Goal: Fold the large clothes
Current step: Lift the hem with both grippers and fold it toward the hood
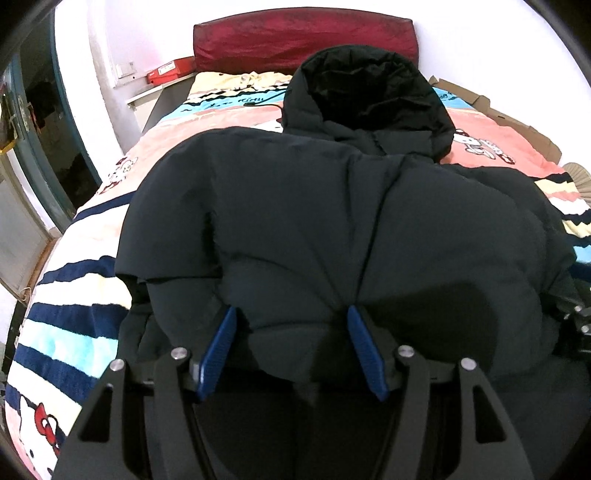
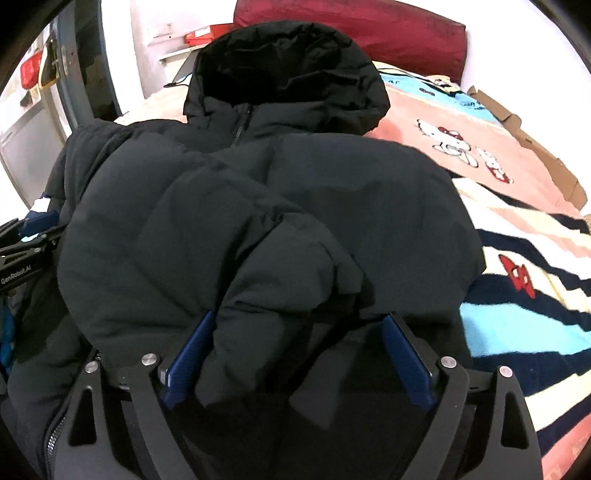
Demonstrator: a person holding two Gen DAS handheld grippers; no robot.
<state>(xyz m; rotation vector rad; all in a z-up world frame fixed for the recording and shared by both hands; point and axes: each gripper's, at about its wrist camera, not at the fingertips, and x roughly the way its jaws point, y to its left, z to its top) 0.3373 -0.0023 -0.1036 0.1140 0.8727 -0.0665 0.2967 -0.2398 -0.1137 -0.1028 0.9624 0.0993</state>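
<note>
A big black puffy jacket (image 1: 295, 203) (image 2: 221, 221) lies on the bed, its hood (image 1: 369, 85) (image 2: 288, 66) towards the headboard. The lower part is doubled over onto the chest. In the left wrist view my left gripper (image 1: 291, 310) pinches a thick fold of that near edge between its blue pads (image 1: 218, 350), with creases fanning out from them. My right gripper (image 2: 298, 315) stands wide around another bulky roll of the same edge, which fills the gap between its pads (image 2: 192, 354). The two grippers hold the edge side by side.
The striped cartoon-print blanket (image 1: 74, 295) (image 2: 517, 258) covers the bed, with a dark red headboard (image 1: 303, 40) (image 2: 369, 33) at the far end. Flattened cardboard (image 1: 498, 114) (image 2: 535, 155) lines the right side. A red box (image 1: 170, 70) sits on a shelf at the left, near a doorway (image 1: 37, 147).
</note>
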